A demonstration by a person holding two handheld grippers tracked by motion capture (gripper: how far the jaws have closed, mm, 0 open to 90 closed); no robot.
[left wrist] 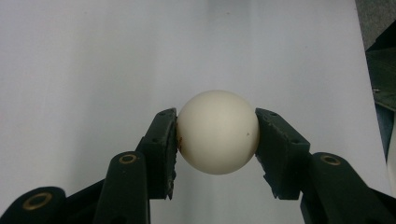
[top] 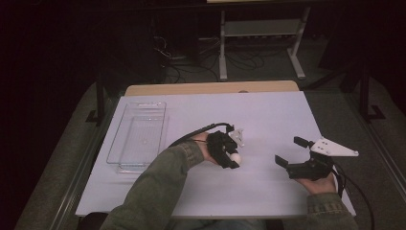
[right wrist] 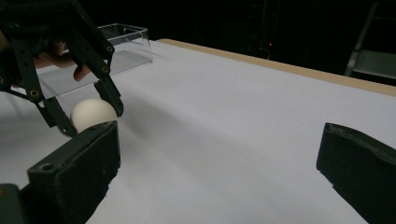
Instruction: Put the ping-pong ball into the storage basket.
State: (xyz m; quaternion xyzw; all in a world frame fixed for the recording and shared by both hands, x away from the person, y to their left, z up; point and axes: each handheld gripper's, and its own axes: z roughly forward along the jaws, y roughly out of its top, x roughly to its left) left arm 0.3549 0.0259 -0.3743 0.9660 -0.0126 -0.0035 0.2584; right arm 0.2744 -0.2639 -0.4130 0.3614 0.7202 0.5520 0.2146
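Here we see the left claw [left wrist: 217, 140] pinching a white ball [left wrist: 218, 132] just above the white desk [top: 268, 124], near a clear tray [top: 139, 136]; the right claw [top: 291, 152] hangs spread, well apart.

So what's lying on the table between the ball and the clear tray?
Nothing: between the white ball and the clear tray, the high view shows only bare white tabletop and the person's left forearm above it.
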